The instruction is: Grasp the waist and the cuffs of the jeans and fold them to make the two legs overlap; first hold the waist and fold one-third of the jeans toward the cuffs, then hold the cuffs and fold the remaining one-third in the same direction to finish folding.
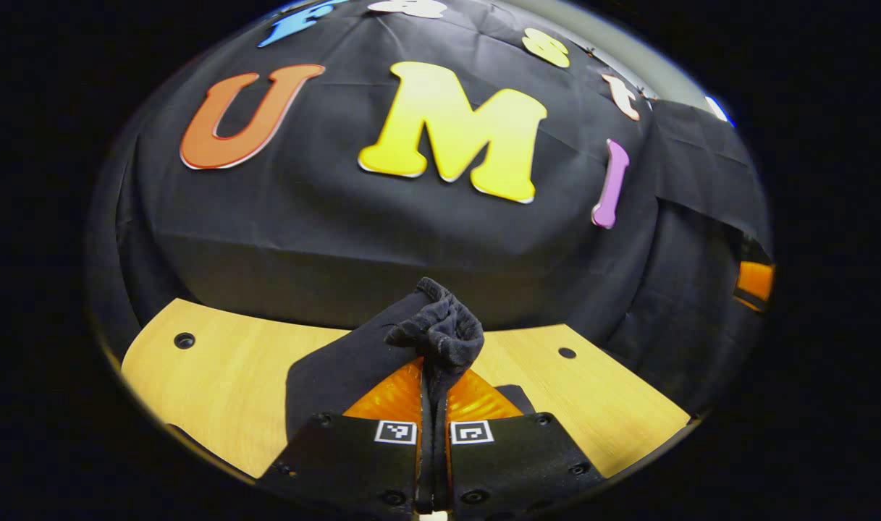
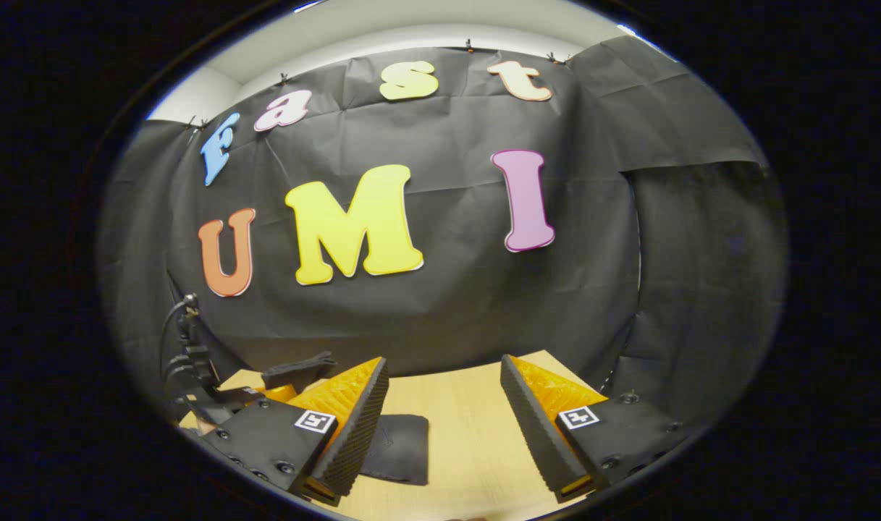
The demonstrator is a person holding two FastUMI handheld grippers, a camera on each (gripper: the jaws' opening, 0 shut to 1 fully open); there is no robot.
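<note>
In the left gripper view my left gripper [image 1: 434,365] is shut on a bunched edge of the dark jeans [image 1: 444,329], lifted above the wooden table [image 1: 216,354]. The cloth drapes down and to the left from the pinch. I cannot tell whether this end is the waist or the cuffs. In the right gripper view my right gripper [image 2: 444,369] stands open over the table [image 2: 469,420] with nothing between its fingers. A flat dark part of the jeans [image 2: 398,449] lies on the table just behind its left finger [image 2: 353,420].
The table has small round holes [image 1: 184,340] near its back edge, and the black booth wall stands right behind it. At the left of the right gripper view, another gripper with cables [image 2: 190,362] shows, holding dark cloth [image 2: 299,370].
</note>
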